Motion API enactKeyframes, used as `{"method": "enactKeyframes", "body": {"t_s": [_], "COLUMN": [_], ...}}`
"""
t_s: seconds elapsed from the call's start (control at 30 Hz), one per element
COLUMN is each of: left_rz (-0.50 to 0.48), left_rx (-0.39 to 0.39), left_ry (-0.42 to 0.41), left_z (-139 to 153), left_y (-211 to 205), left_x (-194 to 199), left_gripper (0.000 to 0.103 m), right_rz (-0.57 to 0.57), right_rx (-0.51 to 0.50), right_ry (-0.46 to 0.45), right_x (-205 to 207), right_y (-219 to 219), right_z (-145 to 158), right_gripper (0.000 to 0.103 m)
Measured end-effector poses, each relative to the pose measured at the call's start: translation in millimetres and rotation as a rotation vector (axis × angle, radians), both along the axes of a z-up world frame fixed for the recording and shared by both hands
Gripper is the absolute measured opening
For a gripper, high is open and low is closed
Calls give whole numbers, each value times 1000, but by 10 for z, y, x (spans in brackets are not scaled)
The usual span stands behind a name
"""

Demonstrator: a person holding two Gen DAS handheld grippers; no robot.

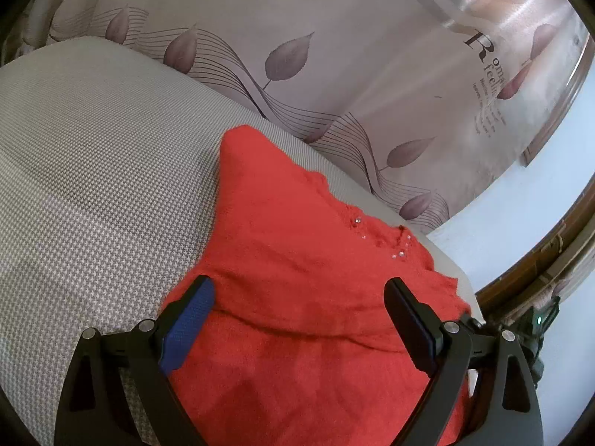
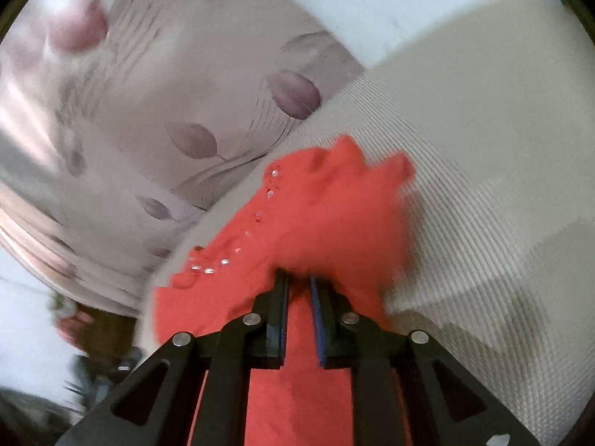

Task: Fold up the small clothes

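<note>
A small red knit garment [image 1: 297, 278] with clear beads near its neckline lies on a grey woven surface [image 1: 93, 186]. My left gripper [image 1: 299, 293] is open, its fingers spread wide above the garment's middle, holding nothing. In the right wrist view the same red garment [image 2: 316, 215] is bunched and blurred. My right gripper [image 2: 297, 282] is shut on a fold of the red fabric, with cloth pinched between its blue pads [image 2: 316, 316]. The garment's lower part is hidden under both grippers.
A glossy headboard panel [image 1: 334, 55] printed with leaves and lettering stands along the surface's far edge. A pale wall [image 1: 539, 204] and a brown wooden frame [image 1: 539, 260] lie to the right. The right wrist view is motion-blurred, with the grey surface [image 2: 483, 186] spreading right.
</note>
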State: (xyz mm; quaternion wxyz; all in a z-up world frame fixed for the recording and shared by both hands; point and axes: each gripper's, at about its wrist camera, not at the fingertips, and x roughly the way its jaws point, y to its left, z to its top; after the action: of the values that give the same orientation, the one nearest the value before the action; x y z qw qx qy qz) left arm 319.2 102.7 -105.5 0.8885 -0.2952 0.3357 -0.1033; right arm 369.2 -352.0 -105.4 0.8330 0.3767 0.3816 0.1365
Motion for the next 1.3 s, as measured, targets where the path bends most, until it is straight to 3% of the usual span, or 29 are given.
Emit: {"method": "enactKeyframes", "body": {"t_s": [0.07,0.13,0.2,0.33,0.43,0.53,0.6,0.73,0.83,0.87,0.93,0.97,1.0,1.03,1.07,1.1,1.17,1.27,1.3], "left_rz": [0,0,1,2,3,3,2,3,3,4,5,7,11,15,22,30,40,49,52], "left_rx": [-1,4,4,-5,-3,-7,-10,-6,-6,-7,-9,-9,-9,-6,-2,1,0,17,22], "left_ry": [0,1,2,1,2,1,2,3,3,3,3,3,3,4,4,4,6,10,10], "left_z": [-4,-3,0,6,11,16,16,21,28,30,30,31,33,36,40,44,44,52,54], "left_y": [4,-3,-9,1,-7,-6,-3,-14,-15,-10,-7,-4,1,1,7,13,27,15,10], "left_x": [-4,-4,-6,-10,-8,-10,-12,-12,-16,-16,-18,-20,-24,-29,-35,-39,-41,-36,-35], "left_gripper": [92,92,92,92,92,93,93,94,94,94,94,94,94,94,94,94,94,94,94], "right_rz": [-4,-12,-29,-72,-100,-57,-71,-70,-7,37,119,135,124,117,94,60,-9,-36,-27], "right_rx": [108,146,179,298,228,211,123,110,161,198,380,398,330,325,321,274,211,255,226], "right_ry": [-19,-37,-40,-39,57,73,85,71,44,-6,-195,-307,-333,-296,-190,-95,13,28,26], "right_x": [-92,-136,-144,-83,-42,-13,-5,40,202,257,239,174,145,173,230,248,182,111,118], "right_y": [-145,-214,-300,-385,-332,-271,-254,-246,-81,21,90,70,36,-2,-73,-141,-331,-463,-443], "right_z": [-71,-73,-62,31,105,83,104,169,312,447,711,856,885,775,507,275,-94,-263,-223], "right_gripper": [22,33,63,66,66,48,7,7,7,7,7,6,6,6,6,6,6,6,7]}}
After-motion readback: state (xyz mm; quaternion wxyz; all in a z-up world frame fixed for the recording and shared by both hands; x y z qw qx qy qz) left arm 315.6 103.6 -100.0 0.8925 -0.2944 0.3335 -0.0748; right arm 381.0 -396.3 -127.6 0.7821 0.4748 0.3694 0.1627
